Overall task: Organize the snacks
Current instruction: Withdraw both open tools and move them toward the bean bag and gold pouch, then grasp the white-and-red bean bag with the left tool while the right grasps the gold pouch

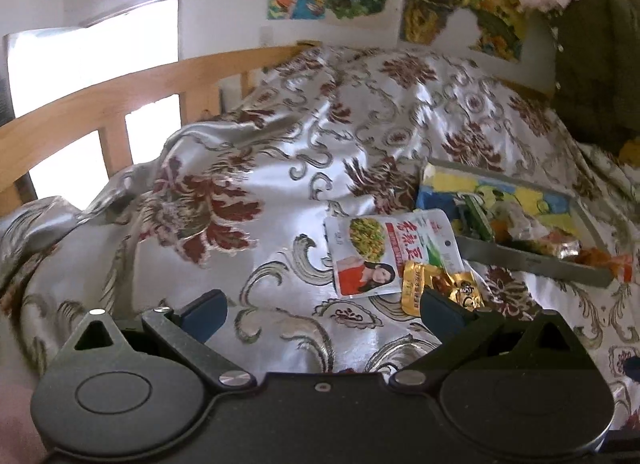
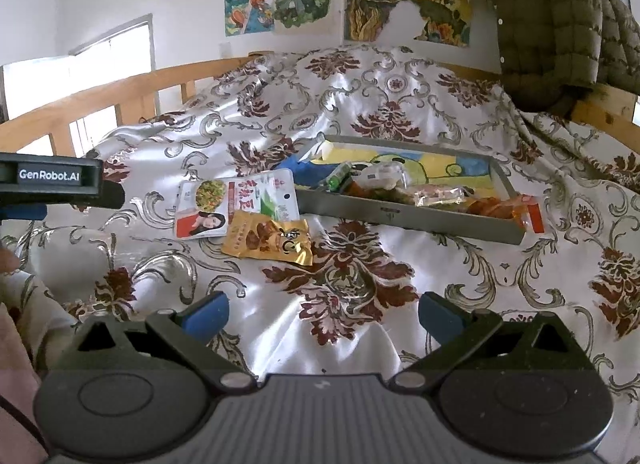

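Packets outside tray [image 2: 404,220]: white pouch [image 2: 236,202], gold sachet [image 2: 270,242]; judged light, limp, slippery; pinch at sealed edges; left hand-held gripper [image 1: 322,314] and right hand-held gripper [image 2: 324,314] both spread, empty.

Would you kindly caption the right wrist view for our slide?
Open right gripper faces a gold packet and white packet beside a snack-filled grey tray on the bedspread.
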### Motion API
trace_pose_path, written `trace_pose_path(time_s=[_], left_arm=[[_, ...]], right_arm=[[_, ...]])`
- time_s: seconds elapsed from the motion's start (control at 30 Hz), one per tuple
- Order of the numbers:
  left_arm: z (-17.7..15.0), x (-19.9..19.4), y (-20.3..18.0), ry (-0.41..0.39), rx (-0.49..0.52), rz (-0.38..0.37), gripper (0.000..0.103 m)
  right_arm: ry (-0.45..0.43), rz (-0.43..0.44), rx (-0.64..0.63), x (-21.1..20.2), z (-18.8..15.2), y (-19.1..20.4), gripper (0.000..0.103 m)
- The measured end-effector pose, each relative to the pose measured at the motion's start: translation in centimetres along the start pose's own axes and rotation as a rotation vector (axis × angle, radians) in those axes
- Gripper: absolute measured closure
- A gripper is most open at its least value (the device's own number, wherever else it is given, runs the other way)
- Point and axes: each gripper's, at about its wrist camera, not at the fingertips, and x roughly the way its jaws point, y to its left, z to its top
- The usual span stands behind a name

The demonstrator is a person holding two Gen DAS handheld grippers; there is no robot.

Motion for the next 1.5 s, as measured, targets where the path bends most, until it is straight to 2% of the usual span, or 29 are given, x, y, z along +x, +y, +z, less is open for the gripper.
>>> trace_pose_path(time_s=[0.33,0.43,0.57,0.67,0.83,0.97,1.07,1.23,1.4,1.5], left_arm=[[3.0,3.7,0.2,-0.028,0.112,-0.055,0.001],[3.8,5.5,0.6,0.012,0.108,-0.097,0.001],[4.4,8.8,1.4,0.107,0.071,-0.162,0.001],[4.6,10.4,1.5,0.129,0.076,-0.179,0.001],[5.0,12.2,0.5,0.092,0.224,-0.196,0.001],[5.0,13.5,-0.7,0.044,0.368,-0.226,0.001],[5.0,14.8,-1.6,0.023,0.429,-0.222,0.001],[6.3,16.5,-2.4,-0.005,0.414,-0.299,0.001],[7.9,19.5,-2.6,0.062,0.274,-0.458,0.001],[8.4,20.9,-2.9,0.086,0.276,-0.513,0.001]], right_arm=[[0.034,-0.003,-0.050,2.3,1.1,-0.5,0.000],[0.040,0.004,-0.064,3.1,1.7,-0.9,0.000],[0.047,0.018,-0.089,4.4,2.4,-1.5,0.000],[0.042,0.022,-0.137,5.6,2.9,-1.7,0.000],[0.027,-0.012,-0.258,8.2,3.3,-1.5,0.000],[0.030,0.019,-0.279,9.9,3.4,-1.2,0.000],[0.036,0.038,-0.276,11.3,3.4,-0.9,0.000],[0.066,0.094,-0.253,13.5,3.5,-0.5,0.000],[0.120,0.187,-0.157,15.6,4.1,-0.9,0.001],[0.151,0.256,-0.094,16.6,4.5,-1.6,0.001]])
